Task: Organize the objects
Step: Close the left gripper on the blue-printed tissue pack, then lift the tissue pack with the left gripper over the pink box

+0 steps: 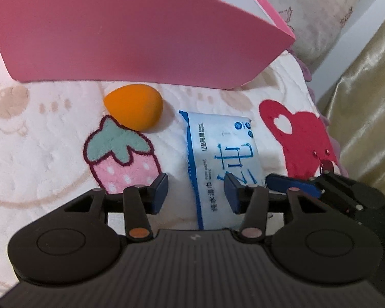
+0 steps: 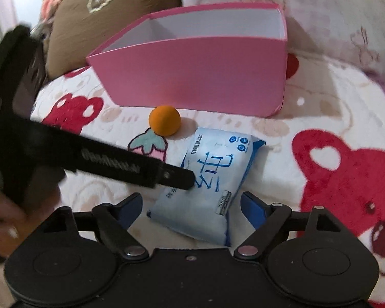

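A blue and white wet-wipes pack (image 1: pixel 218 159) lies on the blanket, also in the right wrist view (image 2: pixel 208 179). An orange egg-shaped sponge (image 1: pixel 134 109) lies just behind it, seen too in the right wrist view (image 2: pixel 164 124). A pink open box (image 1: pixel 131 33) stands behind both and shows a white inside in the right wrist view (image 2: pixel 192 77). My left gripper (image 1: pixel 195 192) is open over the pack's near left part. My right gripper (image 2: pixel 191 208) is open with the pack's near end between its fingers. The left gripper's finger (image 2: pixel 131 166) reaches in over the pack.
A white plush blanket (image 1: pixel 38 154) with strawberry and red bear patches covers the surface. A brown cushion (image 2: pixel 95 20) lies behind the box on the left. A pale patterned pillow (image 1: pixel 315 12) and a gold curtain (image 1: pixel 367 115) are at the right.
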`<state>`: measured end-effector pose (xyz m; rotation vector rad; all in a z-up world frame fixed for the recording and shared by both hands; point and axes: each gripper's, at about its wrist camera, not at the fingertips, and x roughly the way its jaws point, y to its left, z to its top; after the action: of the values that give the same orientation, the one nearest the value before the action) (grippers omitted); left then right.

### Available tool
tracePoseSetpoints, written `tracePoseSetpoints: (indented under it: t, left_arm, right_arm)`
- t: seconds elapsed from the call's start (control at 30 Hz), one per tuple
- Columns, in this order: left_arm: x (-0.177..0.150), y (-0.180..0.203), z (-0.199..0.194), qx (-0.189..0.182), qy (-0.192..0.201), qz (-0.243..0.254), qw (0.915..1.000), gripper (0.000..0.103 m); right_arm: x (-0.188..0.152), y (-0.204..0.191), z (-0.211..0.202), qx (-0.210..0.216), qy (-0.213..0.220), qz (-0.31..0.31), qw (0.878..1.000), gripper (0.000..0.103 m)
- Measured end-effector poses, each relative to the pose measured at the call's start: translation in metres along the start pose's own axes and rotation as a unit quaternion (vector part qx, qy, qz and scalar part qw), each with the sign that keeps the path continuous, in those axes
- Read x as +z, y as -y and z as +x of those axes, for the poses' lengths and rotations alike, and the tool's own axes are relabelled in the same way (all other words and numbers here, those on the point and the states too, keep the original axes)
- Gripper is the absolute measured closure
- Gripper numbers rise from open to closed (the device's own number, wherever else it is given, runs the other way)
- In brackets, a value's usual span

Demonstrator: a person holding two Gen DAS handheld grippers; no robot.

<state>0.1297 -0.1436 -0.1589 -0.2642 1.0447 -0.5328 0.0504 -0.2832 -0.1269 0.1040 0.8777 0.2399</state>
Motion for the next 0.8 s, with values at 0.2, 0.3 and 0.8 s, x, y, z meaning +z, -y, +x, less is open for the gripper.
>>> tracePoseSetpoints:
  t: [0.2,0.3,0.8]
  left_arm:
    - [-0.004,-0.008,0.004,-0.056,0.001,-0.032,0.9979,0.077]
    - [-0.007,-0.004,0.003,-0.05,0.005,-0.019,0.9985,0.077]
    - [-0.01,0.004,-0.019,-0.096,-0.004,-0.032,0.9949,0.072]
  right_arm:
    - [-0.007,-0.015,0.026,-0.037,-0.017,-0.014,0.999,0.017]
    - [-0.01,-0.02,0.029,-0.056,-0.01,-0.016,0.998,0.02]
    - [-0.014,-0.022,0.001,-0.054,0.021,0.006,0.998,0.032]
